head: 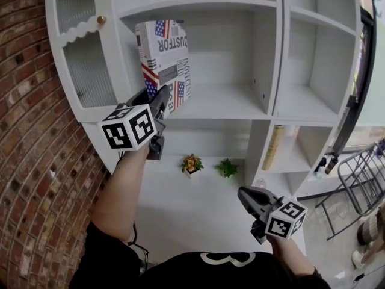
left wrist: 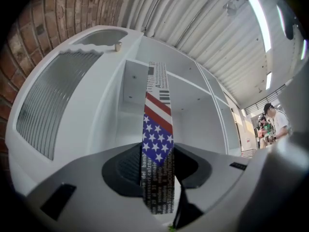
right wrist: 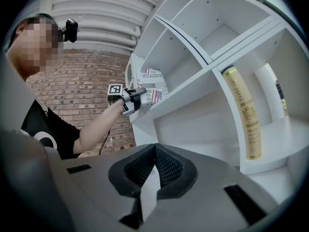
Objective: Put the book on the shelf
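Head view, white shelf unit (head: 228, 104) across upper frame, flag-print book (head: 163, 59) upright at its upper-left open compartment, lower edge pinched between left gripper (head: 161, 104) fingers (left wrist: 123, 170), right gripper (head: 248, 197) lower right, jaws together, empty.

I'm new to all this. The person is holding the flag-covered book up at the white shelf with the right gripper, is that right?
Not quite: it is the left gripper that holds the flag-covered book up at the white shelf. The left gripper view shows its jaws clamped on the book's edge. The right gripper is lower down with nothing in it.
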### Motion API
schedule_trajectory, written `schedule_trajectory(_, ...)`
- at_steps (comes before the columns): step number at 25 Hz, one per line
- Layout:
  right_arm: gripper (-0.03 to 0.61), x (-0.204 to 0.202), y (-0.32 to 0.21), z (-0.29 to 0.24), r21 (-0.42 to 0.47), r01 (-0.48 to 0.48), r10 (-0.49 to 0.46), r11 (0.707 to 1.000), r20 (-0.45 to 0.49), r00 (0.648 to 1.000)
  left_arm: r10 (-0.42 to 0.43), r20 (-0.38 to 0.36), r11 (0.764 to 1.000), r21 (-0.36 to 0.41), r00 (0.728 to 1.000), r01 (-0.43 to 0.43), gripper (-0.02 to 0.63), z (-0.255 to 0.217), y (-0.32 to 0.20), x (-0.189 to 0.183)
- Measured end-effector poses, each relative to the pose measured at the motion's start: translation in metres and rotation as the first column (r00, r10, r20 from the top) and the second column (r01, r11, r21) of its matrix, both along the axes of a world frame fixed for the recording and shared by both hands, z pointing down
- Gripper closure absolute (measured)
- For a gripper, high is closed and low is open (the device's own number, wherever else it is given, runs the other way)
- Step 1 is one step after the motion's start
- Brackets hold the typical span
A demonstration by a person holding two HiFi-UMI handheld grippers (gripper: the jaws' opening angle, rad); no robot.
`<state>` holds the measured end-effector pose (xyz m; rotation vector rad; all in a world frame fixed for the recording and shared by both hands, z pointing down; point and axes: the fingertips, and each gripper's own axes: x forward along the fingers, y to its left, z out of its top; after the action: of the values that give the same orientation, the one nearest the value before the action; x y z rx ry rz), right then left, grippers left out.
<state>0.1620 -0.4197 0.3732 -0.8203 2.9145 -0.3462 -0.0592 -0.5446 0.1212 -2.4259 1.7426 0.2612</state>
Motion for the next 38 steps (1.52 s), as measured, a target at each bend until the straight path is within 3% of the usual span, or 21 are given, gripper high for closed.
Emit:
schedule_trajectory(9, 0.568, 0.016, -0.005, 0.006, -0.020, 0.006, -0.006, 1.000, 0.018, 1.000, -0.117, 0.009, 0.993, -0.028, 0.993, 0.117, 0.462, 0.011, -0.034, 0.005)
schedule_trajectory(20, 0.568, 0.023, -0.007, 0.016, -0.044, 0.001, 0.001, 0.999, 0.052, 0.999, -0.251, 0.060, 0.965, -0.062, 0.966, 0.255, 0.458, 0.017, -0.062, 0.001)
schedule_trajectory(27, 0.568, 0.029, -0.009, 0.016, -0.041, -0.027, 0.029, 0.999, 0.060, 0.998, -0.219, 0.060, 0.971, -0.086, 0.974, 0.224, 0.452, 0.022, -0.063, 0.003)
schedule_trajectory(32, 0.568, 0.020, -0.010, 0.020, -0.050, -0.019, 0.021, 0.999, 0.056, 0.998, -0.146, 0.049, 0.987, -0.066, 0.988, 0.149, 0.302, 0.017, -0.058, 0.007)
schedule_trajectory(38, 0.568, -0.005, -0.005, 0.010, -0.032, -0.005, 0.006, 0.999, 0.045, 0.999, -0.062, 0.060, 0.995, -0.069, 0.996, 0.066, 0.256, 0.021, -0.037, 0.002)
